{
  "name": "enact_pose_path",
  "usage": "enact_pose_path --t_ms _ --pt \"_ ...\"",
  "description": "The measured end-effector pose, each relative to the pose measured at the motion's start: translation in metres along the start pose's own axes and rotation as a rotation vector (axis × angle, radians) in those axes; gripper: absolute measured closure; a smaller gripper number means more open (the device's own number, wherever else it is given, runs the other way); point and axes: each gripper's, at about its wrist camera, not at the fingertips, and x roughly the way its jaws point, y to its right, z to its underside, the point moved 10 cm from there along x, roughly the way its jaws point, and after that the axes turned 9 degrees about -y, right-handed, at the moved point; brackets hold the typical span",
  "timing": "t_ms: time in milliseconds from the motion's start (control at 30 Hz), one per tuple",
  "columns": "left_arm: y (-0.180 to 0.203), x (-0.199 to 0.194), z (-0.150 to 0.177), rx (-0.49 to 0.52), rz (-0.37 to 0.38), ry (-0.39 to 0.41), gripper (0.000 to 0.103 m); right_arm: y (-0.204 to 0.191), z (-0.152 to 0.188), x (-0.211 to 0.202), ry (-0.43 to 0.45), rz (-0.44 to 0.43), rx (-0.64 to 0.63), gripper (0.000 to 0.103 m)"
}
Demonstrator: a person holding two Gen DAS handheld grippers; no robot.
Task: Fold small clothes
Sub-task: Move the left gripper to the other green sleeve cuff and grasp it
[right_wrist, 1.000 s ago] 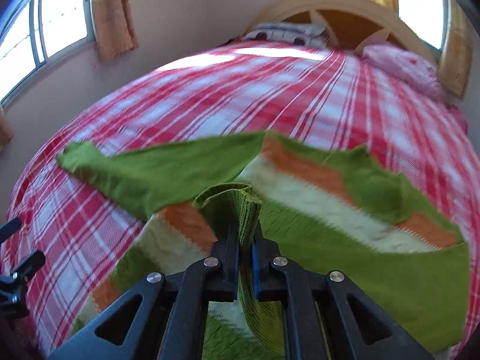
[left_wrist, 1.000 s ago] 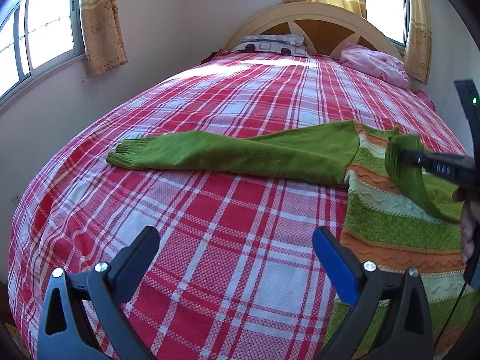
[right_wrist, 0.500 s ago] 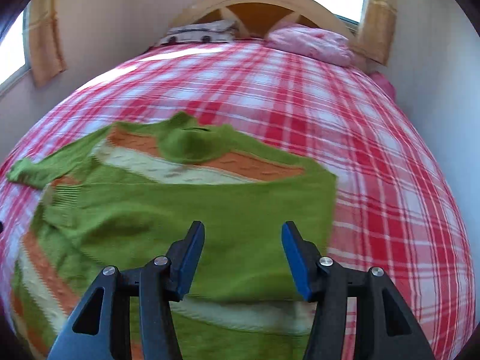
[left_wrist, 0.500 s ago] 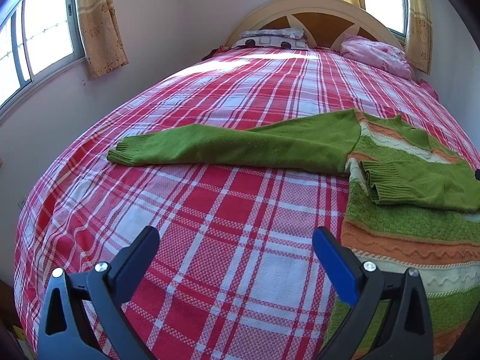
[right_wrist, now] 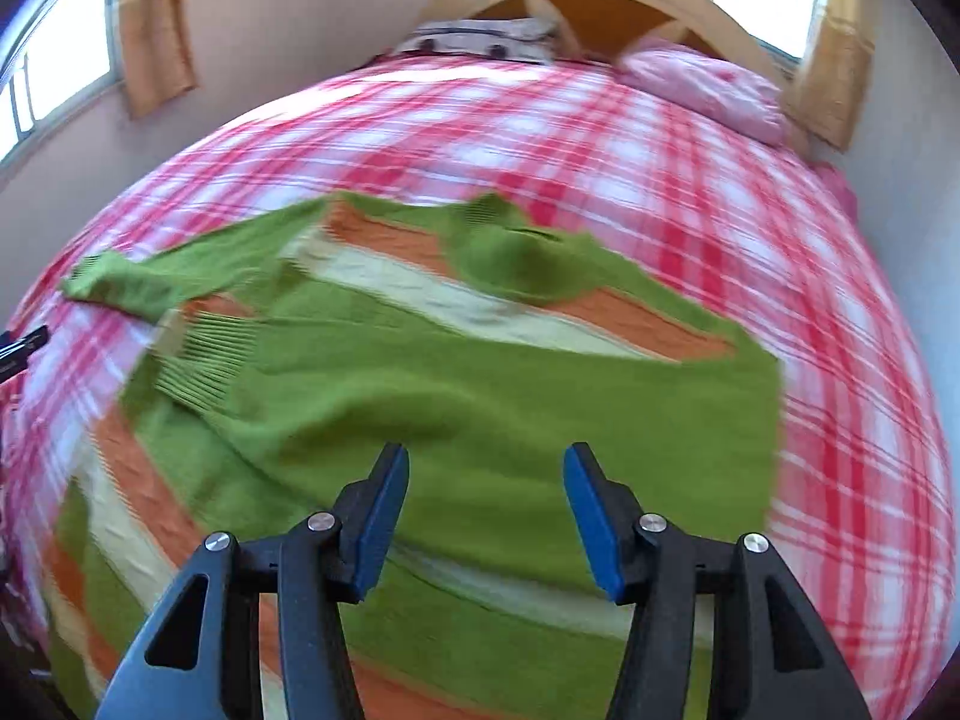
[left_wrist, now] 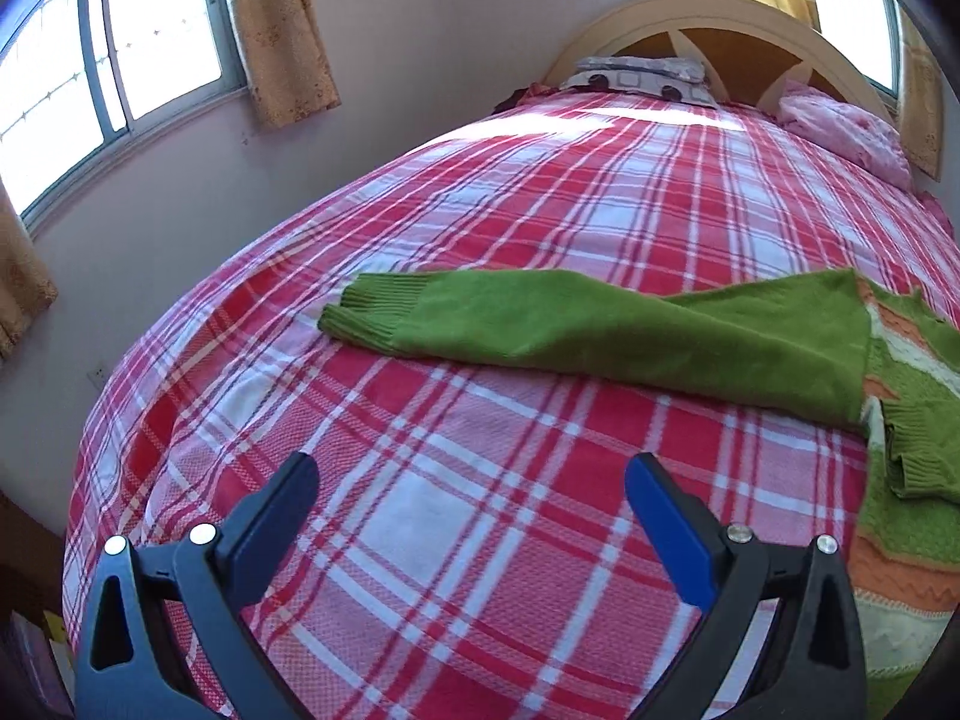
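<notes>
My right gripper [right_wrist: 486, 510] hung open and empty over the sweater [right_wrist: 480, 408]; my left gripper [left_wrist: 471, 516] gaped too — its sleeve [left_wrist: 600, 330] lay stretched out, unfolded.

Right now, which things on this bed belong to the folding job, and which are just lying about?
Part of the job:
- green knitted sweater with orange and cream stripes
- its outstretched green sleeve

Just lying about:
- pink pillow
- grey patterned pillow
- red and white checked bedspread
</notes>
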Motion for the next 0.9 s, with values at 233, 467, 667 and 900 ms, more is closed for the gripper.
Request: enact_pose_path --t_ms 233,467,667,900 --pt "-0.049 0.024 0.002 -0.103 -0.019 -0.047 0.002 -0.061 -0.005 0.042 0.029 0.057 -0.068 0.047" --pt "-0.066 0.050 -0.014 -0.278 0.147 -0.110 0.018 -0.047 -0.005 0.049 0.059 -0.001 0.014 0.036" --pt "-0.073 0.079 -0.045 -0.352 0.188 -0.139 0.031 -0.049 0.000 0.049 0.073 0.033 0.003 0.034" --pt "-0.073 0.109 -0.056 -0.364 0.160 -0.163 0.053 -0.048 0.003 0.047 0.082 0.039 0.002 0.034"
